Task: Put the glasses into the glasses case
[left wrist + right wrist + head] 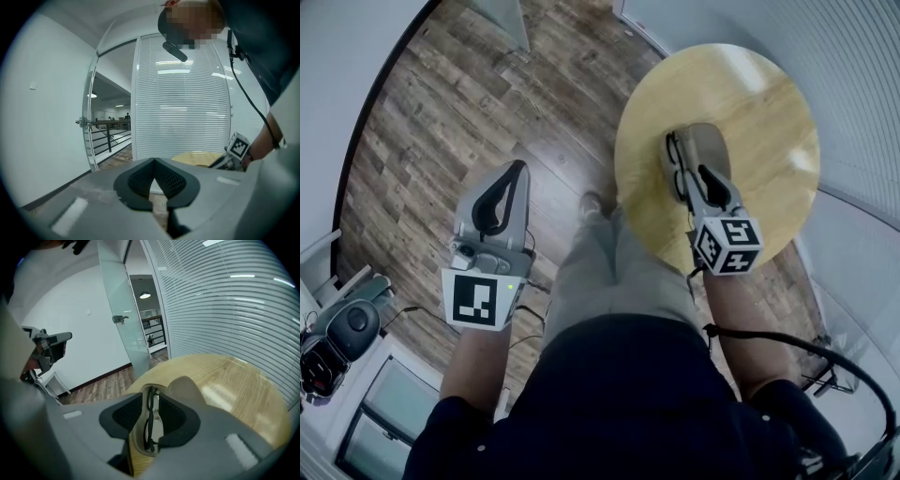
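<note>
Wood is most of the head view: plank floor (487, 94) on the left, a round table (769, 122) on the far right. The glasses case (705, 141) lies open on that table with the glasses (678, 167) already inside it, so I'd say the main job is done apart from maybe shutting the lid. The right gripper (703, 187) hangs just above the case. The left gripper (517, 171) sits well apart over the floor, probably just parked out of the way since one hand is enough here. In the left gripper view, its fingers (140, 180) are pinched together at the tips with nothing between them. They point at the blinds (187, 103), with the table only a sliver off to the right. In the right gripper view the jaws stand wide. Between them you look down on the glasses (148, 427) lying in the case (187, 387). Neither pad touches the frame, so to me it reads as a release, not a grip.
</note>
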`<state>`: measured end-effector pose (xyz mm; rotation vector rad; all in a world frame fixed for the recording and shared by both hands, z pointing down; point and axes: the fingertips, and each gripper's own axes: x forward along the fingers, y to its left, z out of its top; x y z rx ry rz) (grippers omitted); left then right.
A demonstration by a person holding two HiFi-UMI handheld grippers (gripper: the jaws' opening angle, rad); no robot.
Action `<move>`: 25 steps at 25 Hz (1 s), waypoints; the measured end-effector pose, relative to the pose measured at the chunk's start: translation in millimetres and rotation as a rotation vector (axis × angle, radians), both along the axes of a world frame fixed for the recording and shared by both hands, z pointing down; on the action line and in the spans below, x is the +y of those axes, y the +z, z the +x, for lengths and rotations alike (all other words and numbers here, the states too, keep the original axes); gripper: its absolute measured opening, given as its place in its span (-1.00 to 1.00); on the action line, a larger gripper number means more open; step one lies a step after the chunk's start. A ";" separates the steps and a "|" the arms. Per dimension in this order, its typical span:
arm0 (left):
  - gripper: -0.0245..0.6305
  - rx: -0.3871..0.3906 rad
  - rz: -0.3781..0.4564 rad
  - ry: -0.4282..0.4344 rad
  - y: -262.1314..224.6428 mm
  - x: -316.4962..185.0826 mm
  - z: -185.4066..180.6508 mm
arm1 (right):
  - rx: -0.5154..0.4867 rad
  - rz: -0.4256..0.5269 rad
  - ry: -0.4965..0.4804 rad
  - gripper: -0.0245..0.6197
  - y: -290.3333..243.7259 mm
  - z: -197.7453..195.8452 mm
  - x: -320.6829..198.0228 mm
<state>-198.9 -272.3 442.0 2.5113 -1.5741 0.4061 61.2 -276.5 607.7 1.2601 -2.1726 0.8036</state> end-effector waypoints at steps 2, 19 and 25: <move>-0.92 0.005 0.019 -0.004 -10.9 1.2 2.8 | -0.002 0.020 0.006 -0.56 -12.3 3.4 1.5; -0.92 -0.025 0.141 0.054 -94.2 5.3 22.9 | -0.056 0.211 0.070 -0.56 -129.0 36.0 9.6; -0.92 -0.037 0.182 0.081 -120.9 15.4 32.4 | -0.071 0.315 0.083 -0.56 -171.2 44.5 15.7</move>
